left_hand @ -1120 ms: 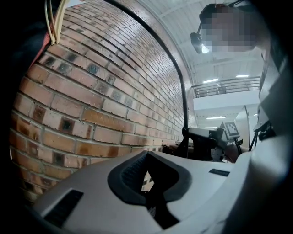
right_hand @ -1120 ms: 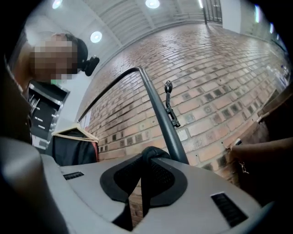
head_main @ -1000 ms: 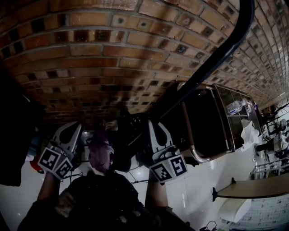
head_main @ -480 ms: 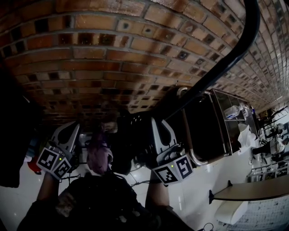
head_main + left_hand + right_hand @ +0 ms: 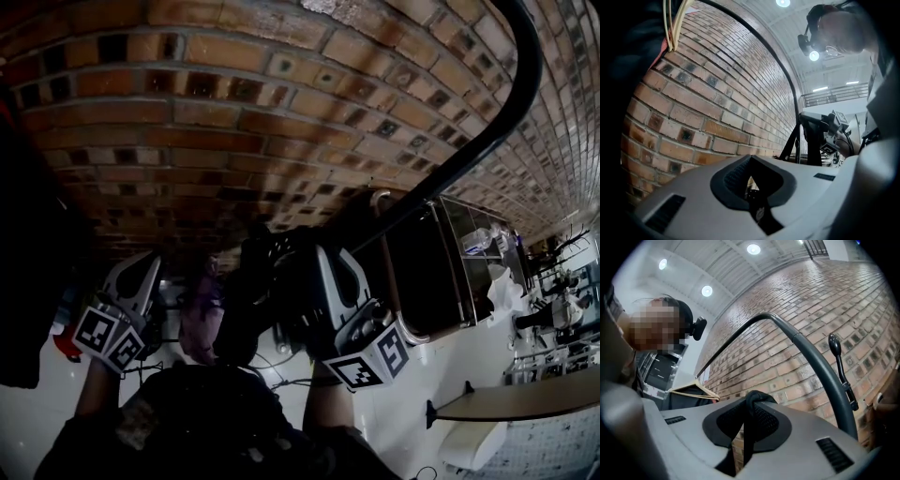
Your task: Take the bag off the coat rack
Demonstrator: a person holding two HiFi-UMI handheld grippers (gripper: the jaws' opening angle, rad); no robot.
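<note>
A black bag (image 5: 255, 302) hangs in front of the brick wall, below the curved black bar of the coat rack (image 5: 487, 141). My right gripper (image 5: 323, 267) is shut on the bag's black strap (image 5: 751, 416), which loops over the pads and runs down between them. Past it the rack bar (image 5: 811, 355) arches over, with a black hook (image 5: 838, 359) on it. My left gripper (image 5: 139, 279) is to the left of the bag, shut and holding nothing. A purple thing (image 5: 199, 317) hangs between the two grippers.
A dark garment (image 5: 28, 234) on a wooden hanger (image 5: 691, 389) hangs at the left. A dark metal-framed cabinet (image 5: 441, 262) stands right of the rack, with a table (image 5: 516, 398) beyond it. The brick wall (image 5: 234, 112) is close behind.
My right gripper has shifted a little to the right and closer with the strap in it, and the bag has moved with it. The left gripper has barely moved.
</note>
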